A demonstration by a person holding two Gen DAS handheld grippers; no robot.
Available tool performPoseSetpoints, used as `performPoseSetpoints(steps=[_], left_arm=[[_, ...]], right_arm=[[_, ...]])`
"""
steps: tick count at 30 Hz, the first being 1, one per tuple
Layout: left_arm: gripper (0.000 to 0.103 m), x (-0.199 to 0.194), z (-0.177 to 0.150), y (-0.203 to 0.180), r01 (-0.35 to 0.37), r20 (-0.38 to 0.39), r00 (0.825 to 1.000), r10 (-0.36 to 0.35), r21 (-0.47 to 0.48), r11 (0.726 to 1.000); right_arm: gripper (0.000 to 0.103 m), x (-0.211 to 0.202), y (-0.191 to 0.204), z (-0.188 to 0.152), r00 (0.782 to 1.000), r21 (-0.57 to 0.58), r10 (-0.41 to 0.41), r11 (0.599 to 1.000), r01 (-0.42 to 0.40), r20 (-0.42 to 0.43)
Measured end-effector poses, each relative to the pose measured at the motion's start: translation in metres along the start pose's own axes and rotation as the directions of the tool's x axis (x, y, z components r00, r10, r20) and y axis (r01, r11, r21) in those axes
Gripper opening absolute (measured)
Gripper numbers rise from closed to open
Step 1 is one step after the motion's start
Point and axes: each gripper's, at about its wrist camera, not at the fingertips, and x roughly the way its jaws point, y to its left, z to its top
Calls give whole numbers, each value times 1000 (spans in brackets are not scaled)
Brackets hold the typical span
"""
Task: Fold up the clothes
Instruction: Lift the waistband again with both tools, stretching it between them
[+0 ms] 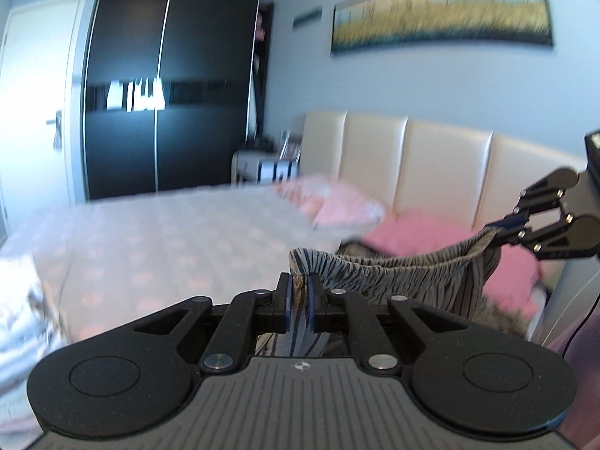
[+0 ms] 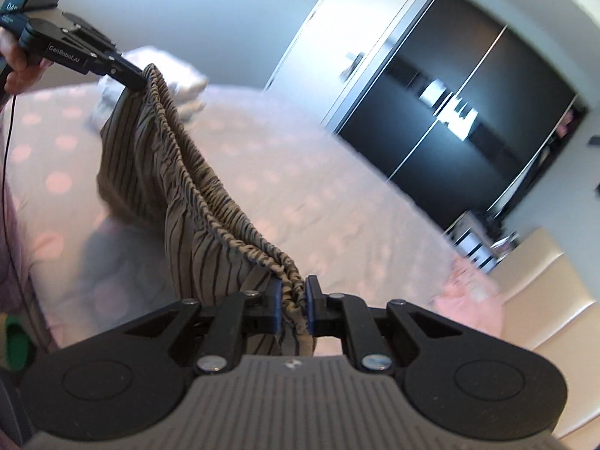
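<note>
A grey-brown striped garment with an elastic waistband hangs in the air above the bed, stretched between both grippers. In the left wrist view my left gripper is shut on one end of the waistband, and my right gripper pinches the other end at the right edge. In the right wrist view my right gripper is shut on the gathered waistband. The striped cloth droops below the band and runs up to my left gripper, held by a hand.
The bed has a pale cover with pink dots. Pink pillows lie against a cream padded headboard. A black sliding wardrobe and a nightstand stand beyond it. Crumpled light clothes lie on the bed's far side.
</note>
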Motion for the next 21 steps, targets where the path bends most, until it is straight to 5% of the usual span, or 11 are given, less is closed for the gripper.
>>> performPoseSetpoints(steps=[8,14,21], left_arm=[[6,-13,55,-19,-29,135,991,23,41,999],[6,36,67,-11,-101,58,994,97,56,993],[6,103,65,19,-214,-34,976,215,38,976]], right_arm=[[14,-29,-22,28,984,23,-128,992,126,121],[14,17,-34,34,985,12,-155,988,155,75],[13,92,-42,42,978,-16,-207,978,208,27]])
